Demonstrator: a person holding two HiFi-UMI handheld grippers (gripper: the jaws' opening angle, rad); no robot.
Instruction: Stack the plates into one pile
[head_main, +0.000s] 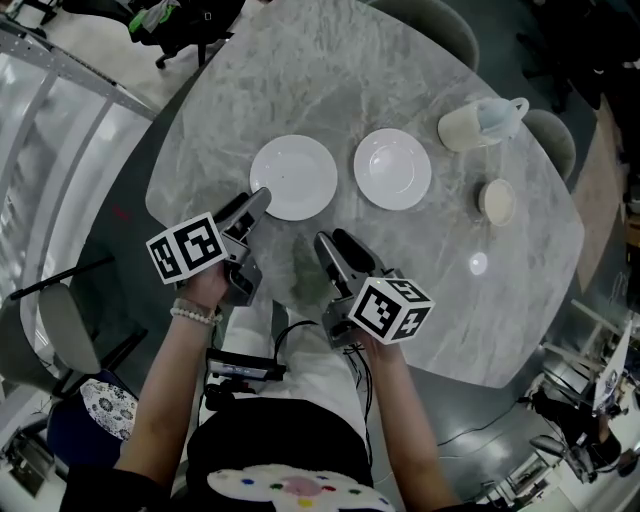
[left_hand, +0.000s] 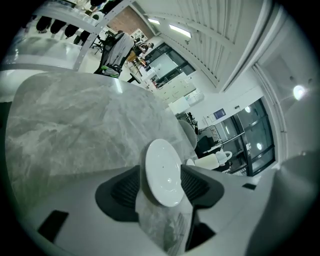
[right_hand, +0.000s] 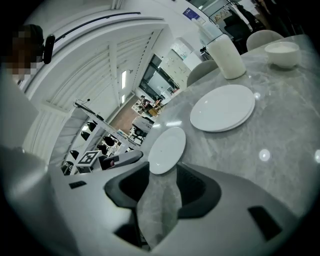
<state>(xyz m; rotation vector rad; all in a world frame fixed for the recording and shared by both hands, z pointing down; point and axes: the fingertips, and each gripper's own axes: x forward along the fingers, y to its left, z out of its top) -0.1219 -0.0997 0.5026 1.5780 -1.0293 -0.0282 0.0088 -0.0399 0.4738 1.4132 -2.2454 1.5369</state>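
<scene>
While both tools are held low over the marble table (head_main: 300, 80), the two white plates are seen lying flat on it and unstacked. The right plate (head_main: 393, 169) lies just beside the left plate (head_main: 293, 177), with a strip of bare marble between them. The jug (head_main: 460, 128) and the small bowl (head_main: 497, 201) stand well apart from the left plate, beyond the right plate.

From the head view, the left gripper (head_main: 255, 200) is placed at the left plate's near rim, and the right gripper (head_main: 335, 248) is placed short of that plate, off its near right side. How far the jaws are spread is not made plain from above.

That is supplied by the gripper views. In the left gripper view the jaws are spread wide, with the left plate framed in the gap; whether it is touched cannot be told. In the right gripper view the jaws are likewise parted, and only marble is seen between them. Both plates are shown there, with the left gripper's jaw and marker cube (right_hand: 89, 157) next to the left plate.
</scene>
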